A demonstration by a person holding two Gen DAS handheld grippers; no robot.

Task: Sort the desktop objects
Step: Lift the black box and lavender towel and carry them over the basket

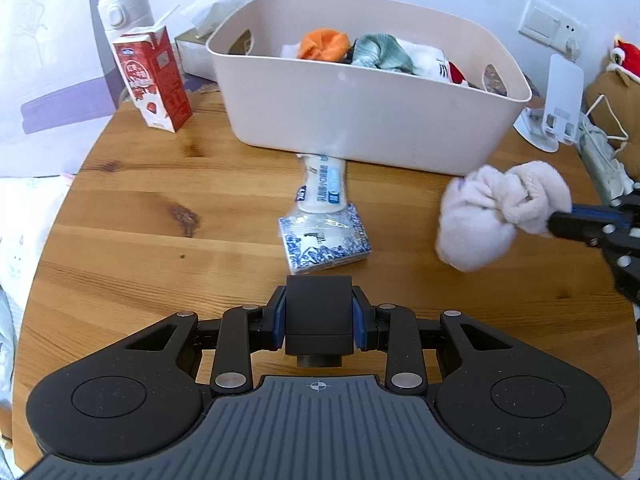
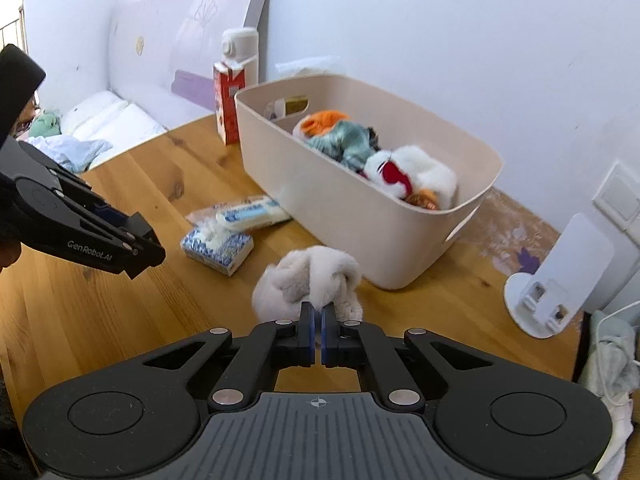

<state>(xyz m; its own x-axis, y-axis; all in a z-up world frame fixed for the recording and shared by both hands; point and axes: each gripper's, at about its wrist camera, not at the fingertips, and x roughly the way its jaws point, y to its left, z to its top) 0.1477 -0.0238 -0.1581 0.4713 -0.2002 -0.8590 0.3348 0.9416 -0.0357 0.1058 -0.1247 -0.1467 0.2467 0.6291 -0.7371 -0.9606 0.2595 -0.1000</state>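
My left gripper (image 1: pixel 319 300) is shut on a small black block (image 1: pixel 319 312); its blue pads press on both sides of it, low over the wooden table (image 1: pixel 140 240). My right gripper (image 2: pixel 318 308) is shut on a pale pink fluffy sock bundle (image 2: pixel 308 276), which it grips by a fold in front of the beige basket (image 2: pixel 340 216). In the left wrist view that bundle (image 1: pixel 476 216) hangs at the right from the right gripper (image 1: pixel 554 220), seemingly just off the wood. The basket (image 1: pixel 360 120) holds orange, green and white rolled socks. The left gripper (image 2: pixel 136 248) shows at the left of the right wrist view.
A blue-patterned tissue pack (image 1: pixel 324 244) and a white packet with a blue label (image 1: pixel 322 188) lie in front of the basket. A red milk carton (image 1: pixel 154 80) and a white bottle (image 1: pixel 124 8) stand at the back left. At the right stand a white phone stand (image 1: pixel 560 104) and a power strip (image 1: pixel 604 164).
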